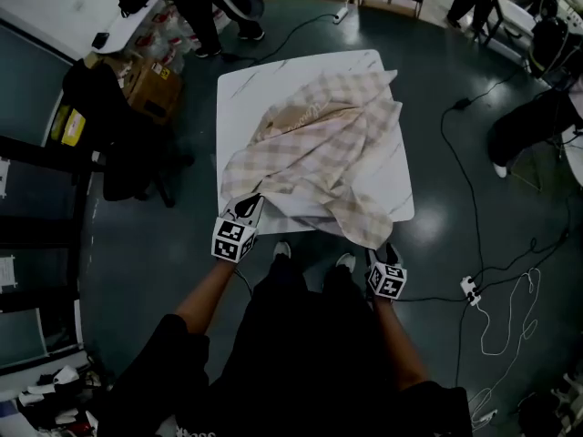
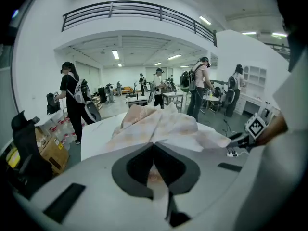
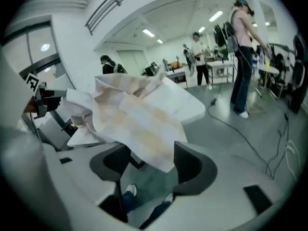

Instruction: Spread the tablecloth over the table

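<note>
The white square table (image 1: 246,98) stands on a dark floor with most of its top bare. The beige checked tablecloth (image 1: 310,144) lies bunched in a diagonal heap from the far right corner toward the near edge and covers only the middle. One fold hangs over the near right edge, so the slack for pulling the cloth outward is there. The left gripper (image 1: 248,209) sits at the near left end of the heap. In the left gripper view its jaws are together with a thin pinch of fabric between the pads, so this side of the cloth is anchored. The right gripper (image 1: 383,253) is positioned at the overhanging fold. In the right gripper view its jaws stand wide apart, and the hanging corner (image 3: 159,150) of the cloth drops between them without either pad pressing on it, so nothing is gripped on this side. In my judgement this placement prepares a second pinch opposite the first. With both held, the two ends can be drawn apart to flatten the heap across the tabletop.
</note>
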Demonstrator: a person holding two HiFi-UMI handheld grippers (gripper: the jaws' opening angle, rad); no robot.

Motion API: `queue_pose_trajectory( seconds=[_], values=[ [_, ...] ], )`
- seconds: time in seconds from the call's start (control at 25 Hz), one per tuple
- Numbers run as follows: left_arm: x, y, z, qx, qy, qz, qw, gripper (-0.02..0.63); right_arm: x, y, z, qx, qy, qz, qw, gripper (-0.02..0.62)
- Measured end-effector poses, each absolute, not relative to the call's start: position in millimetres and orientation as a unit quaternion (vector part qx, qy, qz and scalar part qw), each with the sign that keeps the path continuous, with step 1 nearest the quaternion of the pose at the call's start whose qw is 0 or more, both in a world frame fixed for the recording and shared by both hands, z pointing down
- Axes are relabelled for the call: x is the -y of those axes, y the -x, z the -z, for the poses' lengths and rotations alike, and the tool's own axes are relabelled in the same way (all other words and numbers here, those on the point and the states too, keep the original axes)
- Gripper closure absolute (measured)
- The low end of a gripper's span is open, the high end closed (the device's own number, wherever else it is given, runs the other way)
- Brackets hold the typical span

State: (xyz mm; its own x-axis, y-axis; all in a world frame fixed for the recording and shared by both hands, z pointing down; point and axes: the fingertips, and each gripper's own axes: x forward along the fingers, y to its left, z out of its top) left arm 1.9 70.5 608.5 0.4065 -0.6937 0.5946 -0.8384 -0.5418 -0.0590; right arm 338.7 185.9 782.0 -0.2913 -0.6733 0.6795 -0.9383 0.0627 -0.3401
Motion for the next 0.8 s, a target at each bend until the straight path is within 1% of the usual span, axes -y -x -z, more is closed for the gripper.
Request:
queue_pose_trajectory(
  seconds=[0.08, 0.16, 0.2, 0.28, 0.36, 0.52, 0.6, 0.64, 0.72, 0.8],
  values=[
    [-88.2, 6.0, -613.3, 0.443, -0.835, -0.307, 0.114, 0.589, -165.4, -331.8, -744.8, 0.737, -0.577, -0.309, 0.167, 0.302],
    [-110.5, 13.9, -628.8, 0.422, -0.839, -0.32, 0.124, 0.589, -145.7, -324.5, -699.3, 0.76, -0.582, -0.251, 0.144, 0.313],
    [-121.3, 18.1, -638.2, 0.414, -0.84, -0.326, 0.131, 0.589, -136.6, -320.4, -675.1, 0.766, -0.586, -0.233, 0.124, 0.336],
    [-138.8, 28.1, -652.2, 0.408, -0.839, -0.328, 0.146, 0.589, -119.6, -304.8, -627.9, 0.78, -0.583, -0.213, 0.079, 0.35],
    [-149.9, 38.7, -655.6, 0.408, -0.842, -0.315, 0.161, 0.589, -105.0, -272.5, -589.5, 0.805, -0.558, -0.192, 0.06, 0.36],
    [-176.3, 41.2, -658.6, 0.336, -0.878, -0.301, 0.161, 0.589, -93.4, -180.0, -543.7, 0.859, -0.49, -0.133, 0.069, 0.362],
    [-189.4, 45.5, -659.4, 0.294, -0.894, -0.299, 0.16, 0.589, -98.1, -127.4, -531.2, 0.889, -0.438, -0.099, 0.087, 0.379],
    [-193.4, 53.7, -658.3, 0.282, -0.897, -0.302, 0.155, 0.589, -103.3, -99.2, -529.0, 0.906, -0.4, -0.098, 0.098, 0.4],
    [-195.0, 84.4, -658.6, 0.278, -0.896, -0.313, 0.147, 0.589, -112.0, -51.8, -533.6, 0.924, -0.337, -0.136, 0.116, 0.4],
    [-182.3, 131.9, -661.6, 0.303, -0.889, -0.305, 0.16, 0.589, -109.7, -21.9, -544.3, 0.92, -0.322, -0.18, 0.129, 0.399]
  ],
)
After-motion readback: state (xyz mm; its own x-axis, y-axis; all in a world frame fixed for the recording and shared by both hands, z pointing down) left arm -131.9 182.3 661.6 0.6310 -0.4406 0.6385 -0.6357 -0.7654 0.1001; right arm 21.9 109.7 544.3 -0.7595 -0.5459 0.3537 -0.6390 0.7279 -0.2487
